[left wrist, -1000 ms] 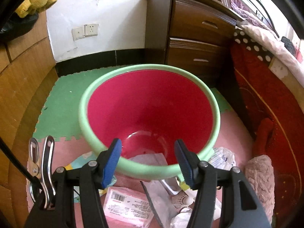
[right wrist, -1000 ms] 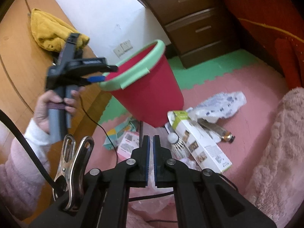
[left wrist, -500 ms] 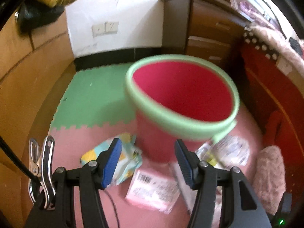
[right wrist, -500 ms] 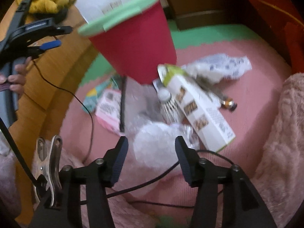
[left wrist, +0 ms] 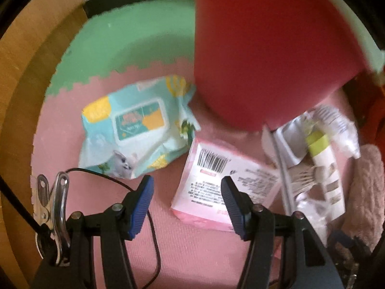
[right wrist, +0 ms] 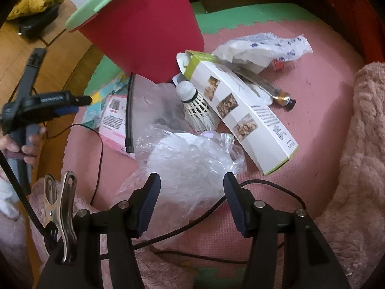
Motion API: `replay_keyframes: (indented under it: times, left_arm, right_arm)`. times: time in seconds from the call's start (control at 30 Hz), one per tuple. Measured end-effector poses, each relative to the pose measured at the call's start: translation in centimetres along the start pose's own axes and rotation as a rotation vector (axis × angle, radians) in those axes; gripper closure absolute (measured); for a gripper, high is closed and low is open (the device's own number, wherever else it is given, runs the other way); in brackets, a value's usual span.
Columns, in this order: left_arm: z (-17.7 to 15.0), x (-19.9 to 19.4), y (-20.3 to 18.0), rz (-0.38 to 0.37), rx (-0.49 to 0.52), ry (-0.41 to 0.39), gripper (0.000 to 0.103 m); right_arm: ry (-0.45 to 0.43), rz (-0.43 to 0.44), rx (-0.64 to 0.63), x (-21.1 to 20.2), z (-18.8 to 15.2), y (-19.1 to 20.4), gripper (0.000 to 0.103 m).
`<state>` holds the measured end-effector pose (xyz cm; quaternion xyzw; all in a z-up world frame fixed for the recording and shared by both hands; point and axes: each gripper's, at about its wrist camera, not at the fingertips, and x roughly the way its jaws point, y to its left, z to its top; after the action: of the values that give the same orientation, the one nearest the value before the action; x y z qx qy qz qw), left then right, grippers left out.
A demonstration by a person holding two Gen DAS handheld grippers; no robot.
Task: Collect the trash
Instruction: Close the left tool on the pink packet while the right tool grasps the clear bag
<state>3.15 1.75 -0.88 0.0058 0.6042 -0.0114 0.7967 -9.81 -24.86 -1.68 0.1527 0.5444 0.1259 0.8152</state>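
Trash (right wrist: pixel 259 45) location: lying scattered on the pink floor mat (right wrist: pixel 320 110), fanning out from the foot of the red bin (right wrist: pixel 144 29).

Item layout, all referenced to the red bin:
- Leaning against its base: carton box (right wrist: pixel 243 110) and shuttlecock (right wrist: pixel 195 106).
- Resting just beside its base: pink packet (left wrist: pixel 223 187) and wipes pack (left wrist: pixel 134 130).
- Lying nearer than the shuttlecock, a little apart from the bin: clear plastic bag (right wrist: pixel 190 159).

Right claw (right wrist: pixel 191 177): hovering wide over the clear plastic bag, jaws having just been opening. Bracketing the bag's crumpled bulk in the right wrist view, pads not pressing on it. Probably spreading wide because the bag is bulky and soft.

Left claw (left wrist: pixel 186 181): standing wide, gripping nothing, pointing steeply down at the near edge of the pink packet, beside the bin. Apparently lining up a separate pick, keeping both claws working one pile.

Stage estimate: approaching, not yet grasping. Expecting thin film to slip or tear; closing on a gathered fold seems advisable.
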Motion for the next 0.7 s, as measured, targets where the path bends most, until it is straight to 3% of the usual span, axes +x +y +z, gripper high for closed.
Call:
replay_keyframes:
  times: [0.3,0.47,0.57,0.63,0.7]
  left_arm:
    - [-0.3,6.0,-0.3,-0.017,-0.003,0.105,0.042]
    - [-0.8,7.8,1.4,-0.168,-0.091,0.140,0.042]
    - [-1.2,9.0,3.0,-0.256,-0.196,0.168,0.042]
    - [-1.3,9.1,3.4,-0.254,-0.204,0.153,0.043]
    - [-1.4,9.0,3.2,-0.240,-0.187,0.135,0.050]
  right_arm:
    - [0.041,0.013,0.041,1.4,0.3,-0.7,0.047]
    - [0.072,0.019,0.056,2.7,0.4,-0.7,0.048]
    - [0.089,0.020,0.072,3.4,0.6,-0.8,0.060]
    - [0.093,0.015,0.067,3.7,0.6,-0.7,0.066]
    - [0.092,0.014,0.054,3.9,0.5,-0.5,0.074]
